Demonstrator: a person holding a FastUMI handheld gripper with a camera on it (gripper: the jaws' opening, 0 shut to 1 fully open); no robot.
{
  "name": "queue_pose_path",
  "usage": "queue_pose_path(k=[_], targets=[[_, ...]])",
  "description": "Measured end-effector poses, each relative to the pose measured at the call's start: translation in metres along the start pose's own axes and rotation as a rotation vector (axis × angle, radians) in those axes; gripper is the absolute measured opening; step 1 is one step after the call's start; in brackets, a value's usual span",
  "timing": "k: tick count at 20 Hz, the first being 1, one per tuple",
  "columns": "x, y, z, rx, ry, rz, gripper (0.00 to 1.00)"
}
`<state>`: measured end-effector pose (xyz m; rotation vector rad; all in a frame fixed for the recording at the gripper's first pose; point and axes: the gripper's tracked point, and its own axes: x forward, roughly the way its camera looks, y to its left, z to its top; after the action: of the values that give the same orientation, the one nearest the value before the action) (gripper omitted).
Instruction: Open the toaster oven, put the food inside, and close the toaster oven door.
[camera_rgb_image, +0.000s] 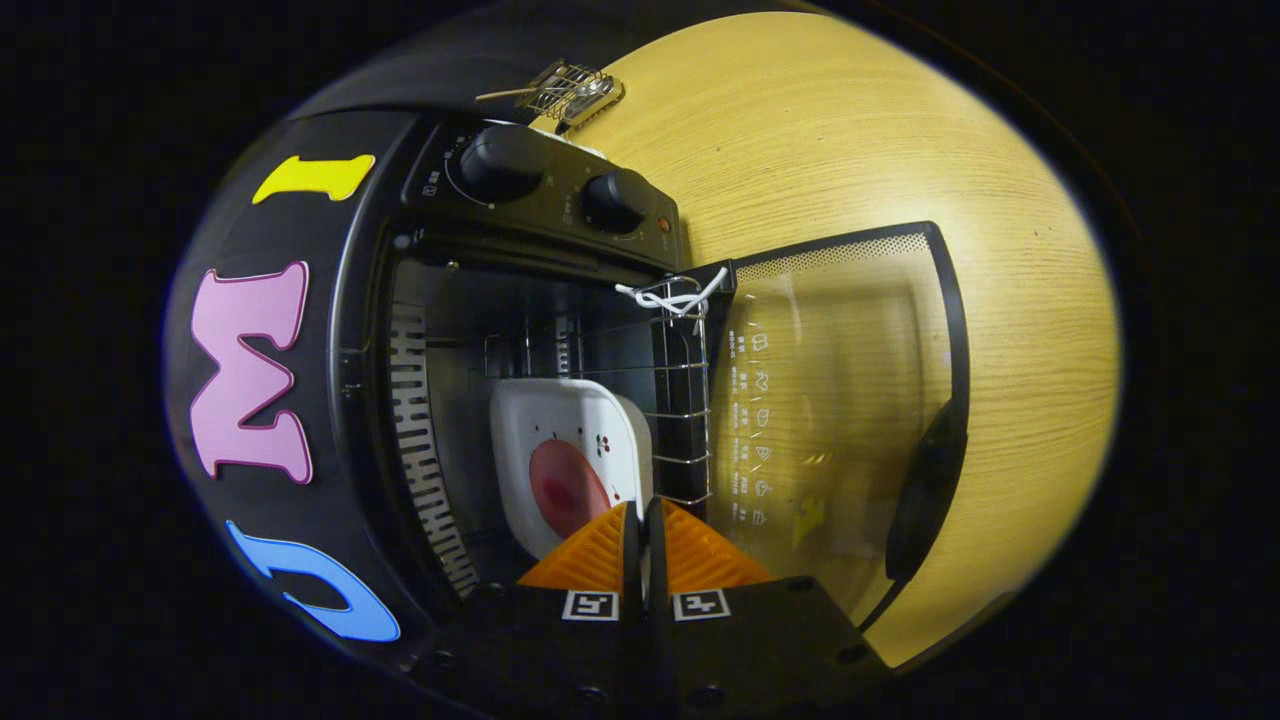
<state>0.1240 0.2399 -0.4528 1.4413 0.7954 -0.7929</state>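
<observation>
Claw (641, 520) fingers pressed together, pinching the edge of a white plate (560, 425) with pinkish food (567, 490) on it. Plate sits inside the toaster oven (540, 260) on the wire rack (680, 400). Glass door (850, 400) hangs open over the wooden tabletop (850, 130). Small wire tool (570, 92) lies beyond the oven.

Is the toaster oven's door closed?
No, the black toaster oven's glass door hangs open, the white plate inside.
</observation>
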Motion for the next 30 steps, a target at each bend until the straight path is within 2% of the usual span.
queue_pose_path(k=[4, 5, 7, 8, 9, 10, 11, 13, 15, 16, 17, 21, 23, 27, 30], targets=[[0.003, 0.008, 0.0, 0.008, 0.016, 0.04, 0.07], [0.005, 0.007, 0.0, 0.014, 0.028, 0.046, 0.11], [0.002, 0.009, 0.001, 0.011, 0.039, 0.063, 0.11], [0.001, 0.011, 0.001, 0.012, 0.048, 0.073, 0.16], [-0.001, 0.01, 0.001, 0.01, 0.054, 0.076, 0.27], [-0.002, 0.011, 0.001, 0.011, 0.062, 0.081, 0.3], [-0.006, 0.013, 0.001, 0.009, 0.069, 0.09, 0.39], [-0.012, 0.018, 0.0, 0.012, 0.093, 0.11, 0.62], [-0.018, 0.011, 0.002, -0.006, 0.115, 0.085, 0.82], [-0.021, 0.007, 0.004, -0.016, 0.123, 0.077, 0.88], [-0.025, 0.005, 0.005, -0.022, 0.13, 0.075, 0.97], [-0.043, 0.001, 0.008, -0.048, 0.175, 0.077, 0.98], [-0.062, 0.002, 0.003, -0.102, 0.229, 0.095, 0.99], [-0.098, -0.006, 0.006, -0.299, 0.299, 0.133, 0.98], [-0.119, -0.026, 0.013, -0.506, 0.35, 0.119, 0.98]])
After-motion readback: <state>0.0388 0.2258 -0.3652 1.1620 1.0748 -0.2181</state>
